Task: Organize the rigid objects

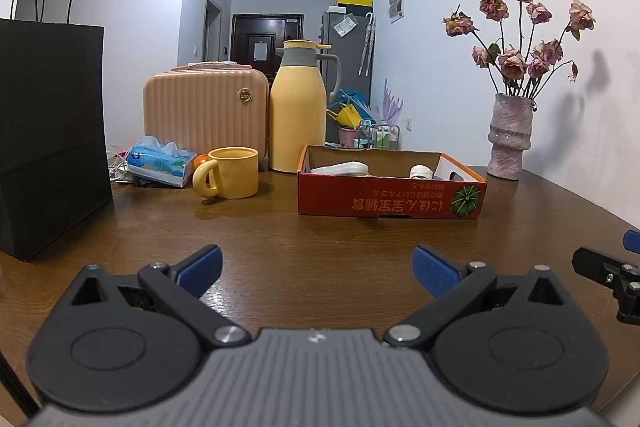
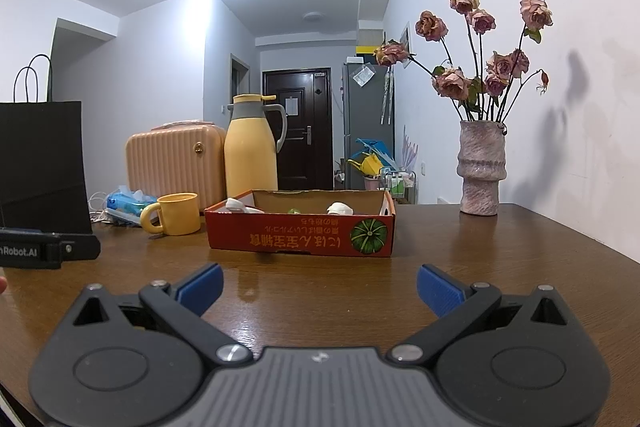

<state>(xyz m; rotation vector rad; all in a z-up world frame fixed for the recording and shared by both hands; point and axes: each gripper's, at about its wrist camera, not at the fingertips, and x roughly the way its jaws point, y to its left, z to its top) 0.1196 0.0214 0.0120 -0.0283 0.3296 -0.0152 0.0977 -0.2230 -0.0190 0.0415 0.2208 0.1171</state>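
Note:
A shallow red cardboard box (image 1: 390, 195) (image 2: 300, 237) stands on the brown wooden table (image 1: 320, 239) (image 2: 480, 267). White objects (image 1: 340, 169) (image 2: 340, 209) lie inside it, mostly hidden by its wall. A yellow mug (image 1: 230, 177) (image 2: 174, 214) stands left of the box. A yellow thermos jug (image 1: 300, 107) (image 2: 251, 147) stands behind them. My left gripper (image 1: 318, 271) is open and empty, low over the table in front of the box. My right gripper (image 2: 320, 289) is open and empty, also in front of the box.
A black paper bag (image 1: 48, 131) (image 2: 40, 163) stands at the left. A peach case (image 1: 204, 111) (image 2: 172, 159) and a tissue pack (image 1: 160, 163) (image 2: 124, 203) sit behind the mug. A pink vase of dried roses (image 1: 510, 137) (image 2: 480, 169) stands at the right by the wall.

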